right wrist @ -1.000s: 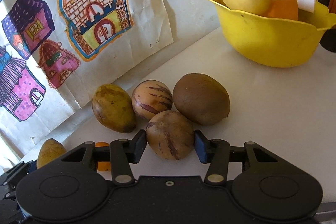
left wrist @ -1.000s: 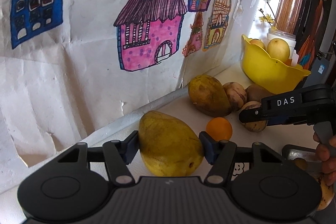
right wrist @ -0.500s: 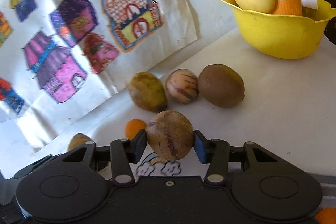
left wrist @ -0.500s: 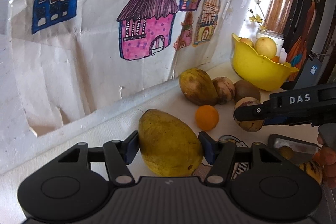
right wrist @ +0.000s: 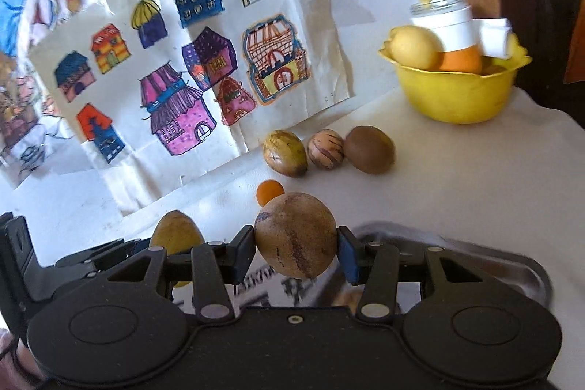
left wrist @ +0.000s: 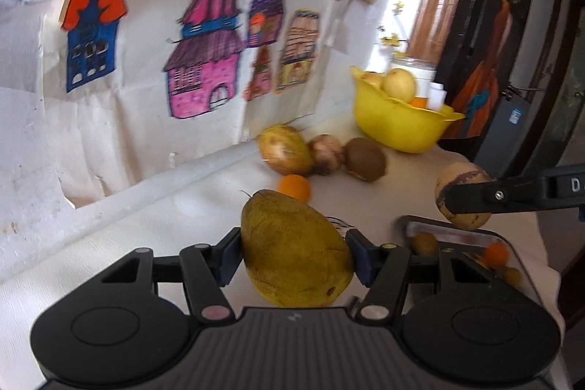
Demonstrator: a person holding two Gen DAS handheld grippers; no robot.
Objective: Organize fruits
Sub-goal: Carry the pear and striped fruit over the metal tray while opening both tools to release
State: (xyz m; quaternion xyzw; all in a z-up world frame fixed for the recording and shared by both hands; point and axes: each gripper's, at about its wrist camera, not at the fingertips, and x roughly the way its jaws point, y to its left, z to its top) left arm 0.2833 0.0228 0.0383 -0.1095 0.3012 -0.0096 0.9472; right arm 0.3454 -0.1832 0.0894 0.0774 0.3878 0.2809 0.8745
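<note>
My left gripper [left wrist: 292, 253] is shut on a large yellow-green mango [left wrist: 294, 249] and holds it above the white table. My right gripper [right wrist: 296, 242] is shut on a round tan striped fruit [right wrist: 295, 234], lifted over the near corner of a metal tray [right wrist: 504, 262]. The striped fruit also shows in the left wrist view [left wrist: 463, 194], above the tray [left wrist: 457, 236], which holds several small fruits. On the table lie a small orange [right wrist: 270, 191], a second mango [right wrist: 285, 152], another striped fruit [right wrist: 325, 148] and a brown fruit [right wrist: 369, 149].
A yellow bowl [right wrist: 457, 94] with a yellow fruit, an orange and a white jar stands at the back right. A paper sheet with house drawings [right wrist: 190, 90] hangs behind the table. A dark doorway [left wrist: 512, 61] lies to the right.
Both grippers have lifted and pulled back from the fruit pile with their fruits. The right gripper now holds the striped fruit over the tray.
</note>
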